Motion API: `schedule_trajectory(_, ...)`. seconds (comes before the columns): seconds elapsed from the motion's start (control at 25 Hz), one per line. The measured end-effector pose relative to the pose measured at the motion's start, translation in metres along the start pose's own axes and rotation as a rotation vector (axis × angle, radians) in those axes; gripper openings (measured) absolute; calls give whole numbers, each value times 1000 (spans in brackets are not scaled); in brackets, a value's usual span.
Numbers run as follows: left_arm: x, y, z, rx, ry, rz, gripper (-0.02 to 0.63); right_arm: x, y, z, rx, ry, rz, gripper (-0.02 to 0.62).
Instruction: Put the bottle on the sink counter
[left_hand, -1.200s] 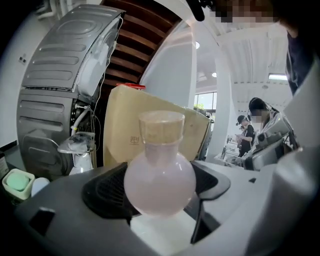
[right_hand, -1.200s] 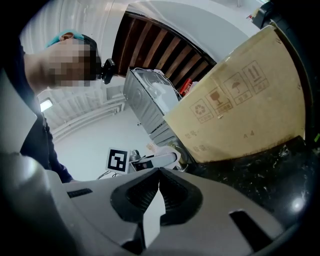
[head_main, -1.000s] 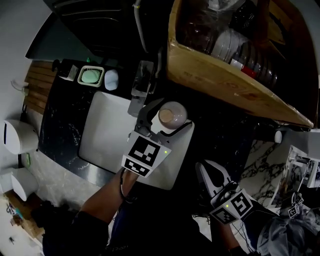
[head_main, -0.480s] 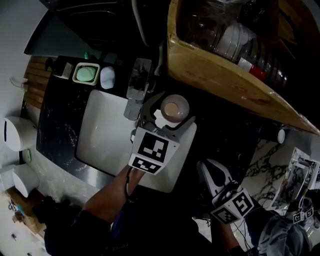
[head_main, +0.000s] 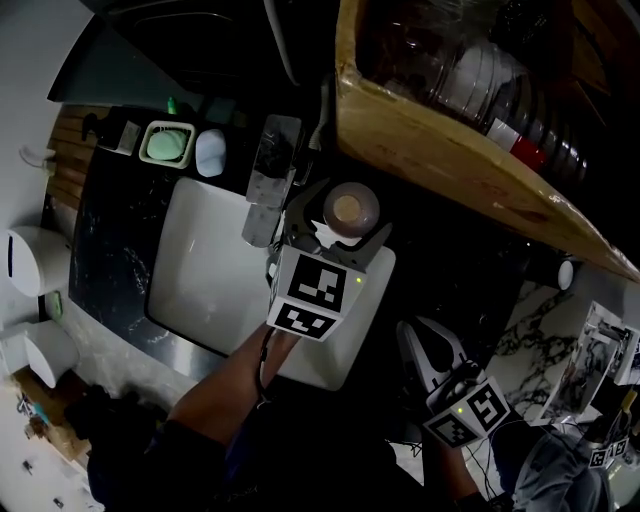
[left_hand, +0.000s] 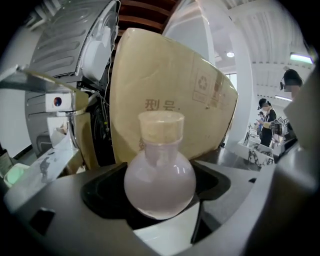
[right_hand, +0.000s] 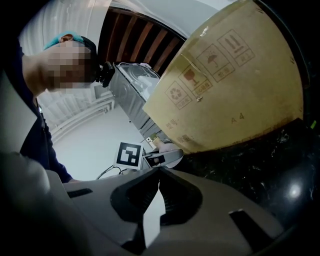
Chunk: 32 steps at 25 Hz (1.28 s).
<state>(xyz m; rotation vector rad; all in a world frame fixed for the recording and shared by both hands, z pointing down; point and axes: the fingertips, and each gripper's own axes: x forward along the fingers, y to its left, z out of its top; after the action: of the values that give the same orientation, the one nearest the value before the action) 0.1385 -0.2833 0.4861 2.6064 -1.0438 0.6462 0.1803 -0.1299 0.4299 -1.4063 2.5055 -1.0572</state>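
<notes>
- The left tongs (head_main: 340, 228) pinch the bottle (left_hand: 159, 177) by its round belly. It is a small flask of pale liquid, upright, with a cork stopper (left_hand: 160, 126) on top.
- The right tongs (right_hand: 158, 171) are pressed together with nothing between them. They hang at 5 o'clock in the head view, well apart from the bottle.
- The bottle is over the far right corner of the white sink basin (head_main: 205, 275). The tap (head_main: 268, 178) is just beside it at 9 o'clock, and the edge of a cardboard box (head_main: 455, 150) is near it at 1 o'clock.
- The dark marbled bench (head_main: 115, 255) shows plainly at 9 o'clock of the basin. The strip at 3 o'clock of the bottle is probably bench too, but it is too dark to be sure.
- The step in hand looks like the carry: the bottle is gripped and not yet set down on the bench.
- The next move calls for bringing the bottle over a bare stretch of bench, clear of the tap and the box.
- It should then come down upright until the base sits flat, and only after that should the jaws spread, since a round belly may tip or roll.
</notes>
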Motion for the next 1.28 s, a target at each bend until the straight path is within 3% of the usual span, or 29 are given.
schedule_trajectory(1.28,37,17,-35,10,102,68,391,27,-25,8,-15,6,16,26)
